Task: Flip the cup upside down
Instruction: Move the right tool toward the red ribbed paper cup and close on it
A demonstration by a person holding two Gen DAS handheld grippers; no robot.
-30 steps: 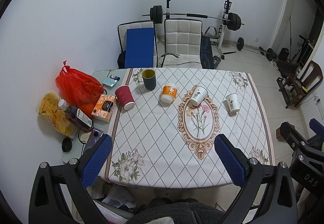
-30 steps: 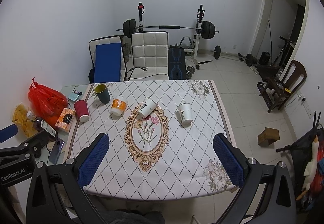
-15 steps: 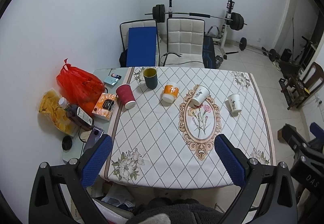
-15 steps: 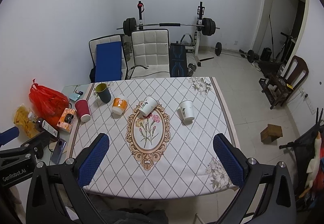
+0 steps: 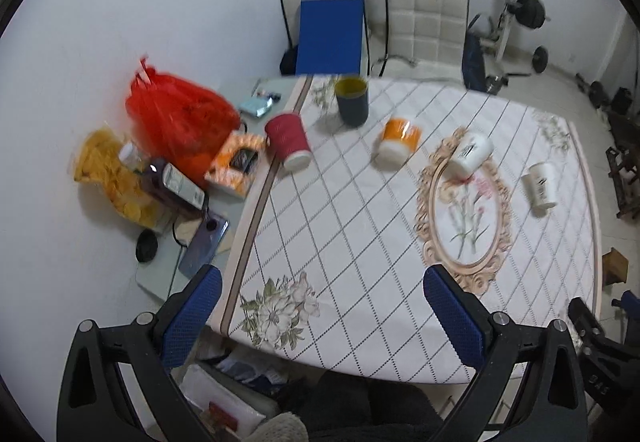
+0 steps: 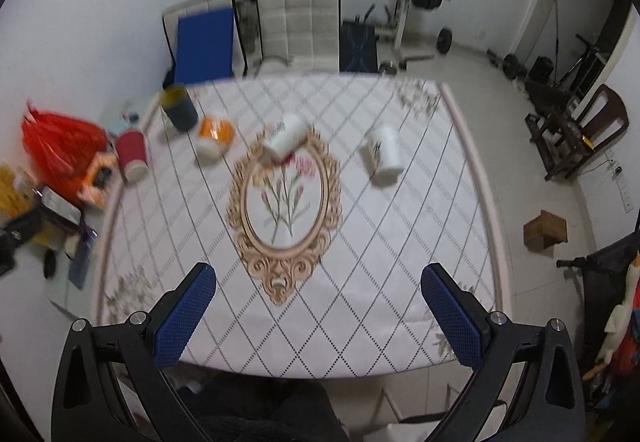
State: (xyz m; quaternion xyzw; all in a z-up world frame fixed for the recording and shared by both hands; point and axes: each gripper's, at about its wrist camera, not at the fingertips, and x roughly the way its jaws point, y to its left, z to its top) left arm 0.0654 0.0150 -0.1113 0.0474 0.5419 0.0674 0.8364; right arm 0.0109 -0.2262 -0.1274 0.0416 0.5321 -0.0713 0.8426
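Several cups stand in a row across the far half of the patterned tablecloth (image 5: 340, 242): a dark cup with a yellow inside (image 5: 351, 100) upright, a red cup (image 5: 289, 142), an orange cup (image 5: 398, 141) and two white paper cups (image 5: 470, 154) (image 5: 540, 185), these four mouth down. They also show in the right wrist view: dark (image 6: 179, 108), red (image 6: 133, 156), orange (image 6: 214, 134), white (image 6: 286, 136) (image 6: 383, 154). My left gripper (image 5: 320, 318) and right gripper (image 6: 316, 316) are both open and empty, high above the table's near edge.
A glass side table (image 5: 160, 274) at the left holds a red bag (image 5: 176, 118), a chip bag (image 5: 108, 174), a bottle (image 5: 168, 182), an orange box (image 5: 238, 166) and a phone (image 5: 204, 242). Chairs (image 5: 424, 22) and a barbell rack stand behind. A wooden box (image 6: 546, 230) lies on the floor.
Both grippers have moved down and forward toward the table; the left view has swung left. The cups have not moved. Both grippers stay open.
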